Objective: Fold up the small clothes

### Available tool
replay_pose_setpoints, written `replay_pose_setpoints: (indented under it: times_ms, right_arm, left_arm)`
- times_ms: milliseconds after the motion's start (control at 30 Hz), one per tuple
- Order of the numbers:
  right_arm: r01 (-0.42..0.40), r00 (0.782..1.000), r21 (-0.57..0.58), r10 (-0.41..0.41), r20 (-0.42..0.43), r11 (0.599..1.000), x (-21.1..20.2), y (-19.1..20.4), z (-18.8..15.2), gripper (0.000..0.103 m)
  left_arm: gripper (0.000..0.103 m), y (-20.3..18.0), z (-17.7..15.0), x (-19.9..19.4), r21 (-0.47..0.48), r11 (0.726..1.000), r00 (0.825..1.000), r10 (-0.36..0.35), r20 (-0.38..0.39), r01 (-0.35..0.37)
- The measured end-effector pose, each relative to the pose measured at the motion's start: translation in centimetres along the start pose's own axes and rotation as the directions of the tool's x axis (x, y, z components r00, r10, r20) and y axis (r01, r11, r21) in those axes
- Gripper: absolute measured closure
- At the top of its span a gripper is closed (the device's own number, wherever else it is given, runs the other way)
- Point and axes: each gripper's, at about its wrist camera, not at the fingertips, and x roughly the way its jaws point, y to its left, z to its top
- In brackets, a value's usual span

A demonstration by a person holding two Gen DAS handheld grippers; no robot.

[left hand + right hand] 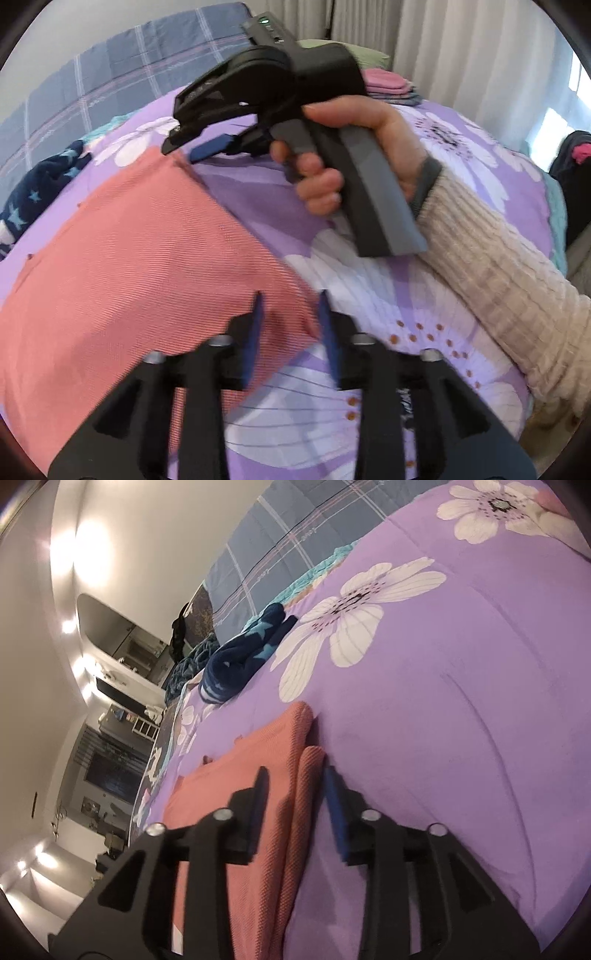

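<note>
A salmon-pink garment [140, 258] lies flat on the purple flowered bedspread [369, 295]. My left gripper [290, 306] is open, its blue-padded fingers [258, 314] astride the garment's near right corner. My right gripper [207, 146], held in a hand, is at the garment's far right corner, tips low by the cloth. In the right wrist view the right gripper [295, 779] is open, with the garment's folded edge [303, 775] between its fingers [334, 794].
A navy star-patterned garment [240, 653] lies bunched at the bed's far left, also in the left wrist view [33, 195]. A stack of folded pink clothes [388, 86] sits at the far right. A blue plaid blanket [110, 74] lies behind.
</note>
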Motion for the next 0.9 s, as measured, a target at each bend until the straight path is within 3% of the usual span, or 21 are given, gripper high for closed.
replay_pose_setpoints:
  times_ms: [100,167,200,233,300,433,533,633,767,833,900]
  right_arm:
    - [0.011,1.0,-0.053,-0.012,-0.013,0.999,0.4,0.8,-0.3,0.057]
    - [0.03,0.999,-0.085,-0.032,-0.018,0.996,0.7,1.3,-0.4,0.057]
    - [0.049,0.999,-0.1,-0.051,-0.014,0.994,1.0,1.5,-0.5,0.068]
    - [0.083,0.997,-0.105,-0.084,-0.002,0.991,1.2,1.4,-0.5,0.096]
    - [0.107,0.994,-0.076,-0.104,0.036,0.991,1.1,0.9,-0.5,0.098]
    - [0.085,0.992,-0.12,-0.072,0.106,0.989,0.0,1.9,-0.6,0.098]
    - [0.154,0.986,-0.117,-0.145,0.08,0.981,0.9,1.3,-0.7,0.096]
    - [0.115,0.992,-0.042,-0.112,0.06,0.992,0.7,-0.1,-0.3,0.094]
    - [0.141,0.977,-0.015,-0.137,0.163,0.99,-2.0,-0.1,-0.2,0.085]
    - [0.024,0.986,-0.084,-0.01,0.165,0.996,-3.1,1.2,-0.3,0.085]
    - [-0.02,0.993,-0.172,0.04,0.112,0.985,-2.7,2.9,-0.9,0.08]
  left_arm:
    - [0.073,0.2,0.2,0.8,-0.014,0.998,0.998,-0.056,-0.015,0.056]
    - [0.098,0.2,0.2,1.4,-0.019,0.994,0.994,-0.104,-0.024,0.103]
    - [0.1,0.2,0.3,1.6,-0.017,0.994,0.994,-0.109,-0.021,0.108]
    - [0.102,0.2,0.3,1.7,-0.014,0.993,0.993,-0.114,-0.019,0.114]
    - [0.102,0.0,0.1,1.5,0.003,0.992,0.992,-0.128,-0.01,0.128]
    - [0.102,-0.9,-0.2,1.1,0.055,0.992,0.993,-0.117,-0.002,0.117]
    - [0.102,-1.3,-0.5,1.4,0.064,0.992,0.994,-0.111,-0.008,0.111]
    - [0.102,-1.3,-0.7,1.1,0.05,0.991,0.992,-0.125,0.001,0.125]
    - [0.102,-1.0,-1.6,0.3,0.051,0.98,0.981,-0.194,0.008,0.193]
    - [0.102,-1.0,-1.8,0.3,0.029,0.973,0.974,-0.228,-0.001,0.228]
    - [0.101,-0.8,-2.3,-0.4,0.023,0.975,0.975,-0.22,0.008,0.22]
